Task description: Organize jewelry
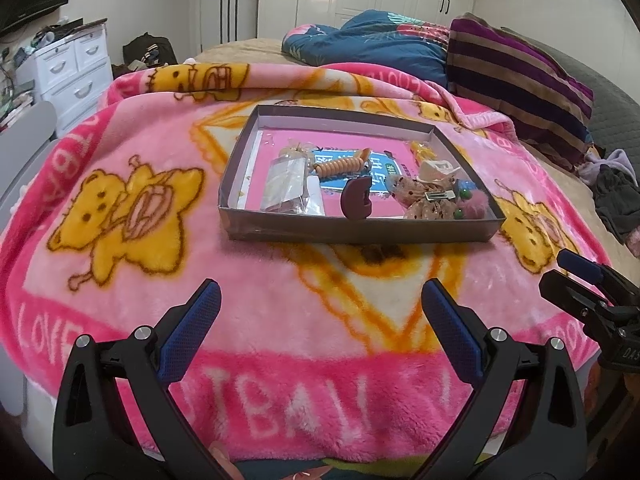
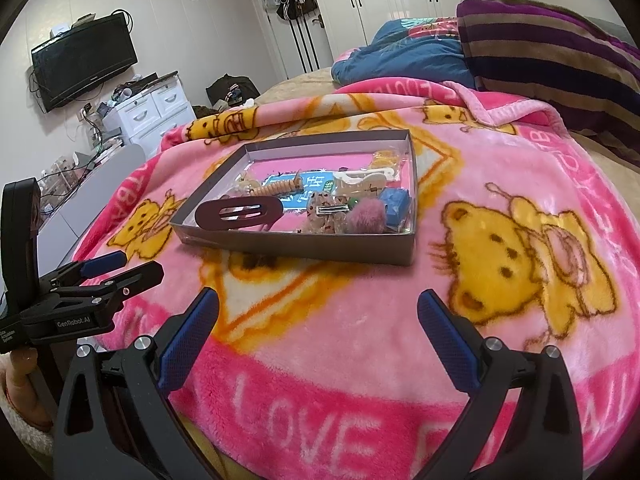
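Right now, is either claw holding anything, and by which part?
Nothing is held. The left claw and right claw are both open above the blanket.

Both cameras sit low over the near end of a bed, each looking forward between its own two spread fingers toward the far wardrobes. The left wrist view faces the tray (image 1: 360, 236) nearly square-on, from near the blanket's (image 1: 280, 320) front edge; the right gripper (image 1: 588, 292) pokes in at its right margin. The right wrist view stands further right and angles leftward — the tray (image 2: 296, 246) appears skewed, a wall TV (image 2: 84, 60) shows far left, and the left gripper (image 2: 120, 268) enters at its left. Both share the tray, blanket, striped pillow and white drawers — at similar, moderate nearness.
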### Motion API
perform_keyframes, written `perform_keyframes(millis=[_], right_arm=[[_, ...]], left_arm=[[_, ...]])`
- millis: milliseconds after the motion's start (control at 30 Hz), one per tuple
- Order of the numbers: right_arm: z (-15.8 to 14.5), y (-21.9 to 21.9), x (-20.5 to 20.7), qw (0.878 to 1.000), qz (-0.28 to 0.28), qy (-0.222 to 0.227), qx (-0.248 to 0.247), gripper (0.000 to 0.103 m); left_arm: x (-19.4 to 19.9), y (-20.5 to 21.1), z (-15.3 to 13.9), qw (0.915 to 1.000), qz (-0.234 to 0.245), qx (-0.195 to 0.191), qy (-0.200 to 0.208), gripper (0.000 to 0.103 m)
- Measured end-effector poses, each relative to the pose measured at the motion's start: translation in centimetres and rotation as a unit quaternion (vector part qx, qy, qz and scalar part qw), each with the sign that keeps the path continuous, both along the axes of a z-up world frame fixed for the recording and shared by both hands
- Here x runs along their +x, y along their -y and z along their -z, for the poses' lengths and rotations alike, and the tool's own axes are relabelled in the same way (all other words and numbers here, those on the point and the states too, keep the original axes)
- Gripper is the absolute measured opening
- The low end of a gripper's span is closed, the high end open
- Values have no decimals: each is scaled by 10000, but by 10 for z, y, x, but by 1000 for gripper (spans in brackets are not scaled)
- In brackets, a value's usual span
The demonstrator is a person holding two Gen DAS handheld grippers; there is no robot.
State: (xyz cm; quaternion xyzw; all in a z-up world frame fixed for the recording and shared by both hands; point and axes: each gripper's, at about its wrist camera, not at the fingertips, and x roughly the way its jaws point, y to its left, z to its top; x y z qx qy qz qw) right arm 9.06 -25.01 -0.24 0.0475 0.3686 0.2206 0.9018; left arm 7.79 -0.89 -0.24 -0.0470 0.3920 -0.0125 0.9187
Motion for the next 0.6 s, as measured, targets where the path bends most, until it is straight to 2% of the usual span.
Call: perform_keyframes(millis=[600], right_arm=[[2, 1, 0, 10000, 3, -23, -4, 99]], left_arm=[[-1, -2, -1, 10000, -29, 16, 1, 94]])
